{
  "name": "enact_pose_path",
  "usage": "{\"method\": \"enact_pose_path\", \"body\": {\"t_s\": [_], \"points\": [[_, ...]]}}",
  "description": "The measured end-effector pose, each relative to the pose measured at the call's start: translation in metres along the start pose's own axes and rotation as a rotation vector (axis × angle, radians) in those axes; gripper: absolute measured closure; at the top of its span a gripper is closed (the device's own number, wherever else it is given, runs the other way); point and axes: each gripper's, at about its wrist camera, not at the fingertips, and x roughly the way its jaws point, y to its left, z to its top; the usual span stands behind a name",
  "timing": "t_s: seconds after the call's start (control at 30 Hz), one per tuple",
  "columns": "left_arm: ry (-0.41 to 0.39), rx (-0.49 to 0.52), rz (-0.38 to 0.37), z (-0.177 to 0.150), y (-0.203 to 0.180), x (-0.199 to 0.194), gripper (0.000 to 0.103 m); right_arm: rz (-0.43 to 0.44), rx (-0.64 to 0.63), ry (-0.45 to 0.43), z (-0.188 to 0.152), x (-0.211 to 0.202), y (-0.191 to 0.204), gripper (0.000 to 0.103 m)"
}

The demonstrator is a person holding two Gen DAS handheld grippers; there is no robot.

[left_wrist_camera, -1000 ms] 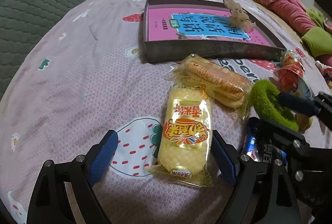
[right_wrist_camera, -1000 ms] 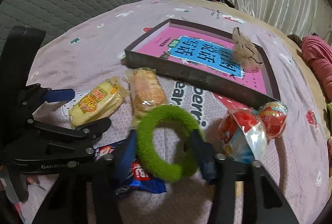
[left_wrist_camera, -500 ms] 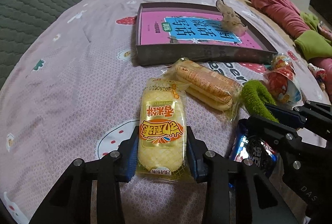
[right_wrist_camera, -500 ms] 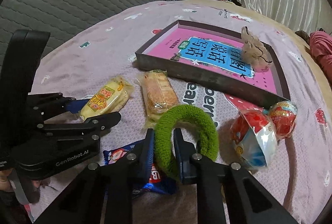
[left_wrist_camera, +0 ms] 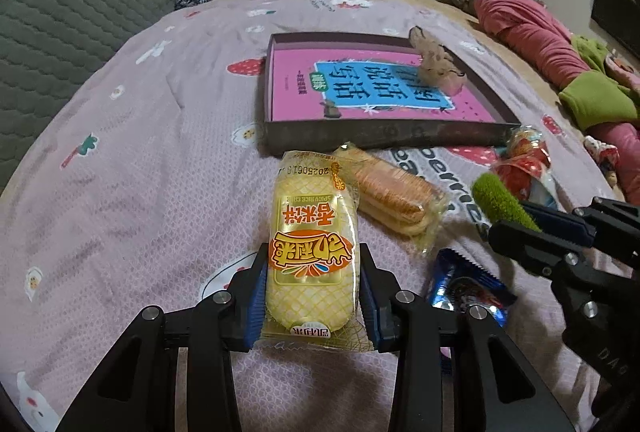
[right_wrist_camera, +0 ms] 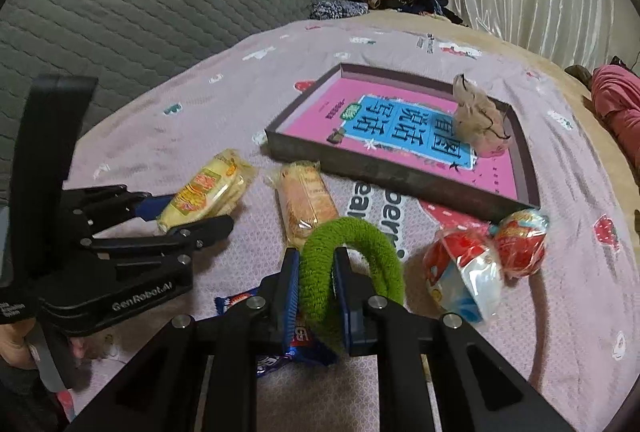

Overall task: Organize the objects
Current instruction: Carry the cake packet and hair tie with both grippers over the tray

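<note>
On the bed (left_wrist_camera: 120, 152), in front of the tray (left_wrist_camera: 384, 140), 2 grips are newly made. Item 1: your left gripper (left_wrist_camera: 312, 296), fingers half closed from wide, now clamps the yellow cracker pack (left_wrist_camera: 312, 244). Item 2: your right gripper (right_wrist_camera: 316, 296), fingers closed almost fully, now pinches the green ring (right_wrist_camera: 352, 264) by 1 side. Both items sit just short of the tray, likely ready to lift in. Unsorted: biscuit pack (right_wrist_camera: 306, 208), blue wrapper (left_wrist_camera: 468, 292), red snacks (right_wrist_camera: 488, 260).
</note>
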Motion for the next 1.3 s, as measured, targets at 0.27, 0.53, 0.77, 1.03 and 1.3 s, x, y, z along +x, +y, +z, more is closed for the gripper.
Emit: {"method": "enact_pose_path", "body": {"t_s": [0.27,0.53,0.77,1.03,1.3], "points": [[-0.035,0.012,0.016,0.004,-0.006,-0.023,0.063,-0.006,-0.001,-0.047,0.012,-0.030,0.001,0.086],[-0.067,0.015,0.029,0.011,-0.012,-0.047,0.063,-0.010,-0.006,-0.082,0.020,-0.056,0.004,0.086],[-0.095,0.009,0.038,0.027,-0.018,-0.071,0.063,-0.019,0.004,-0.115,0.029,-0.079,0.002,0.086],[-0.129,0.015,0.037,0.054,-0.029,-0.089,0.062,-0.028,0.008,-0.161,0.048,-0.101,-0.007,0.086],[-0.165,0.030,0.033,0.095,-0.034,-0.093,0.062,-0.046,-0.001,-0.209,0.082,-0.111,-0.024,0.086]]}}
